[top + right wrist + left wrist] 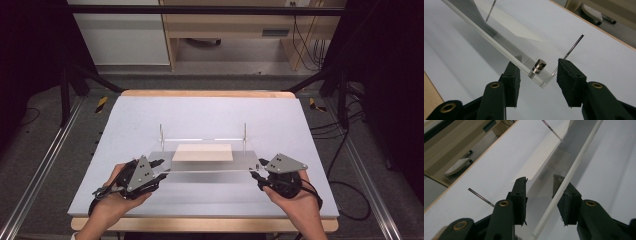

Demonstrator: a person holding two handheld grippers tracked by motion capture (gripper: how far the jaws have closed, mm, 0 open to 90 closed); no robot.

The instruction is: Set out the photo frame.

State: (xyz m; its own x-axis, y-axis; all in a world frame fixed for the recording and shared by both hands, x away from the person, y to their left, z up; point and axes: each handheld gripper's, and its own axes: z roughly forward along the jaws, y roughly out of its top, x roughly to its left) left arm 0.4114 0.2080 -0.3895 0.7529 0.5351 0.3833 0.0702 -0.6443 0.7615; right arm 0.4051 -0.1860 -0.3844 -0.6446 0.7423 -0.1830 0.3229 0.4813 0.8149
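Grippers: 2, left (161, 163) and right (259, 170), jaws apart astride plate ends | clear plate (210, 164): 1 | rods (161, 137): 2

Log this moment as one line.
scene: clear acrylic plate on rods over white table | left gripper: open, jaws astride plate's edge | right gripper: open, astride plate's corner with metal knob

Clear plate (210, 165) on table (150, 115), block (203, 152) on plate, claws at its ends
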